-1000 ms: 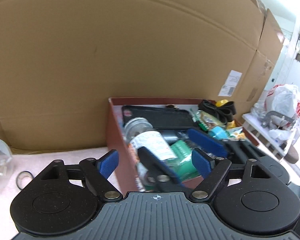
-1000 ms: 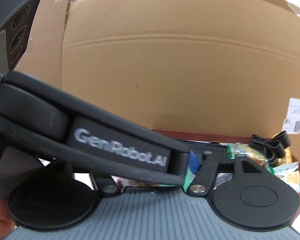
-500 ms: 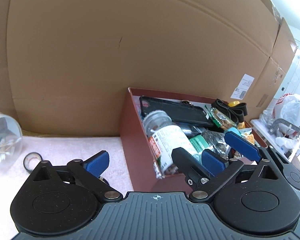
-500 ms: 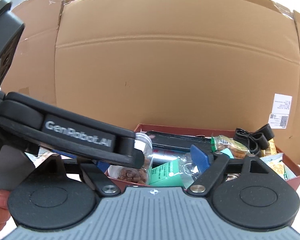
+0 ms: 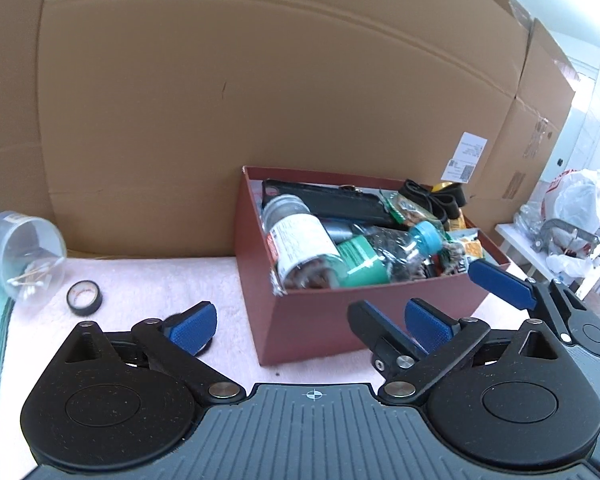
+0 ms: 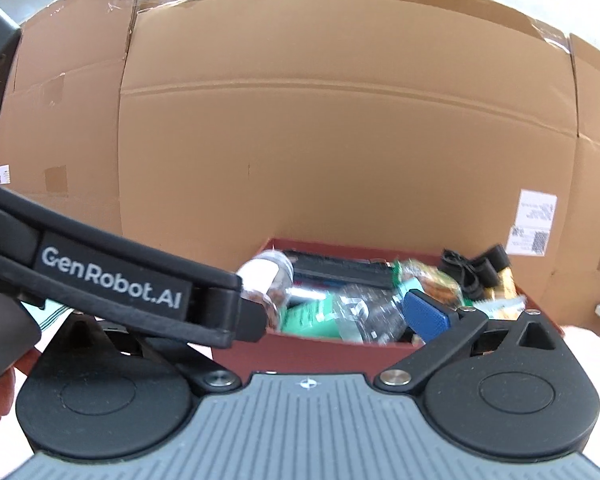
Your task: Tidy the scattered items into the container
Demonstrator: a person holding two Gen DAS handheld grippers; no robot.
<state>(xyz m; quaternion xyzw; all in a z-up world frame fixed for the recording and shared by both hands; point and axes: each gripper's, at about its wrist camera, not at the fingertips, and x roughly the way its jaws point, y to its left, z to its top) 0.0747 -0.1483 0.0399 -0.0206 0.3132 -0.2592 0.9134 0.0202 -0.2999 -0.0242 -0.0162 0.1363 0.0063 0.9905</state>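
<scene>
My left gripper (image 5: 310, 326) is spread wide, nothing between the blue pads, hovering just short of the near wall of the red-brown box (image 5: 324, 324). The left pad (image 5: 192, 326) sits over the pink mat (image 5: 160, 280). My right gripper (image 5: 444, 296) is also wide apart and empty; its jaws have just been opening. In the left wrist view it shows at the box's near right corner, one pad (image 5: 500, 286) level with the rim.

Left view only: a black tape roll (image 5: 85, 298) on the mat, well left of the box, and beside it a clear plastic cup (image 5: 24, 256) tipped on its side with cotton swabs inside. Both are outside the container. Far right, a white plastic bag (image 5: 580, 216) on a white table.

Right wrist view: the left gripper's black body, lettered GenRobot.AI, crosses the left half and hides my own left finger. Only the right pad (image 6: 426, 316) shows. A bit of a hand is cut off at the left edge.

In the box, near to far: a clear jar (image 5: 304, 248) with a white label lying on its side, a crumpled plastic bottle (image 5: 396, 248) with a green label and blue cap, snack packets (image 5: 408, 210), a flat black case (image 5: 332, 202), a black strap loop (image 5: 432, 198). The box contents are blurred in the right view.

A cardboard wall (image 5: 260, 80) with a white shipping label (image 5: 464, 158) stands behind everything.
</scene>
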